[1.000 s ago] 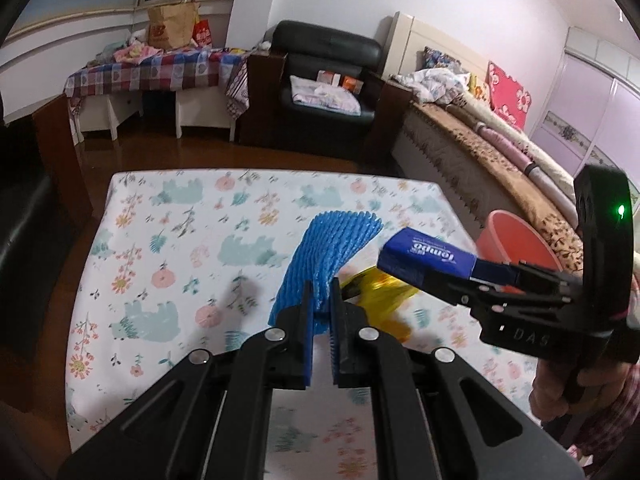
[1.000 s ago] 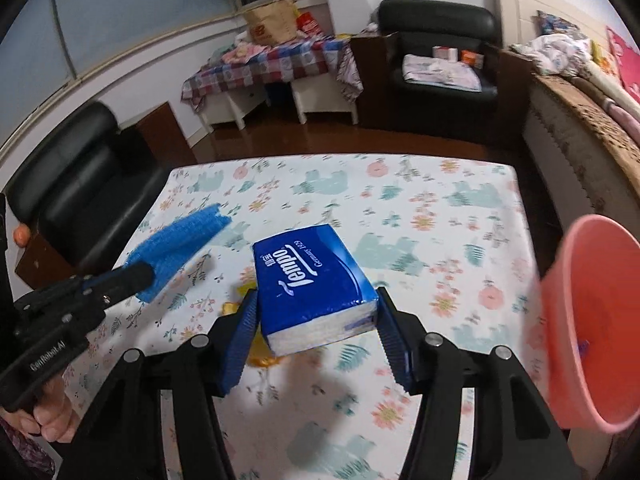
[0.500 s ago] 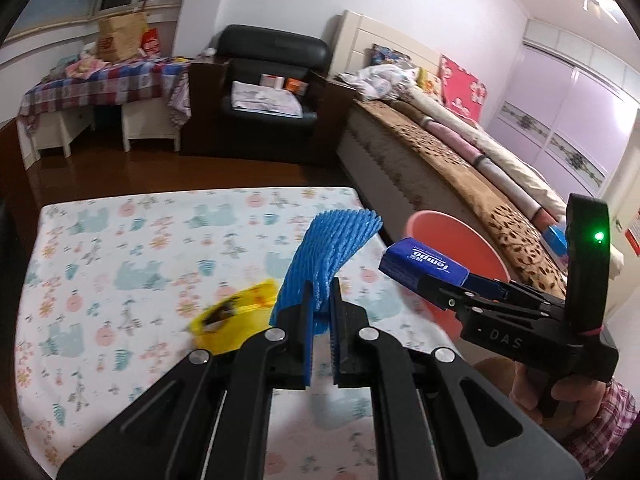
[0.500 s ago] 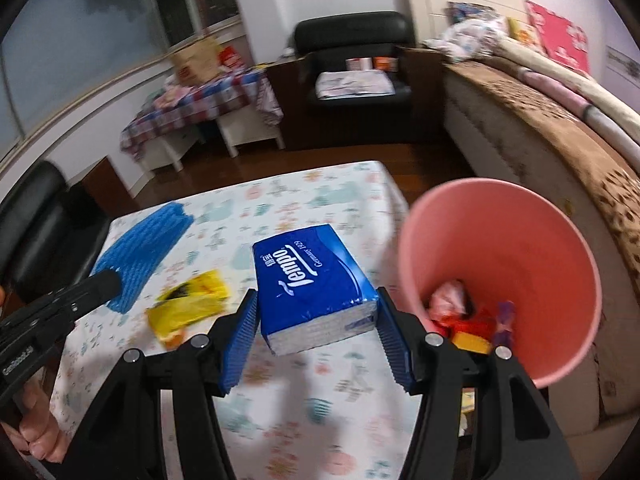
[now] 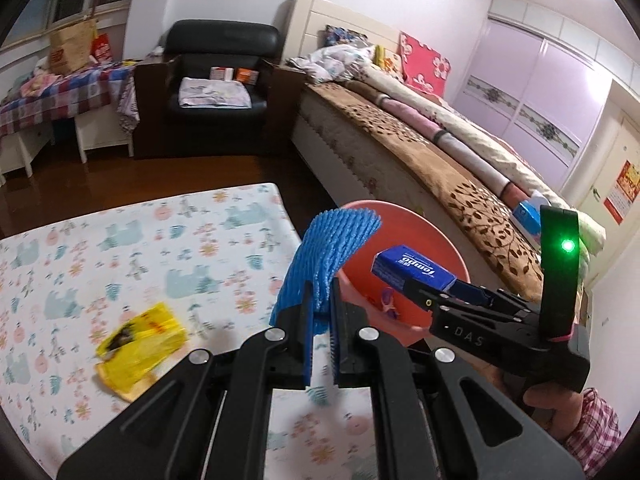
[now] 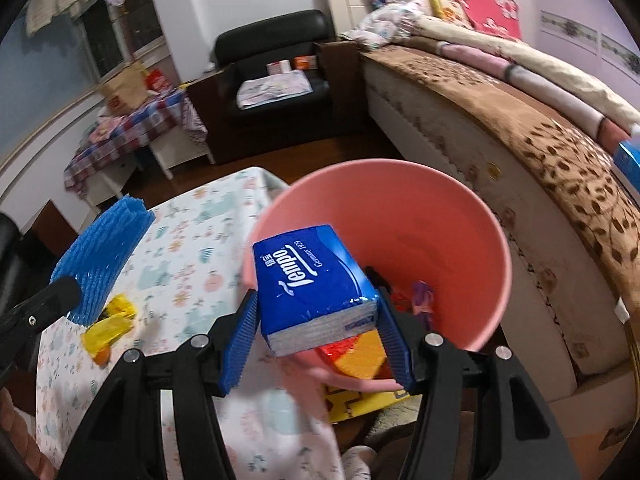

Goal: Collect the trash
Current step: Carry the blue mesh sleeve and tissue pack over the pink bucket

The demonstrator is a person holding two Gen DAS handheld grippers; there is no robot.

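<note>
Both grippers are loaded beside the pink bin (image 6: pixel 460 240). Right gripper (image 6: pixel 318 320) grips a blue Tempo tissue pack (image 6: pixel 312 284) with its jaws spread wide, over the bin's near rim. Left gripper (image 5: pixel 322 312), nearly closed, pinches blue foam netting (image 5: pixel 328 256) just short of the bin. Yellow wrapper (image 5: pixel 140 344), blurred, lies on the floral table (image 5: pixel 120 248) left of the bin.

Glossy film tissue pack (image 6: pixel 314 284); smooth plastic bin (image 6: pixel 460 240); ribbed foam net (image 5: pixel 328 252)

yellow wrapper (image 5: pixel 141 347) on floral-clothed table (image 5: pixel 120 240)
</note>
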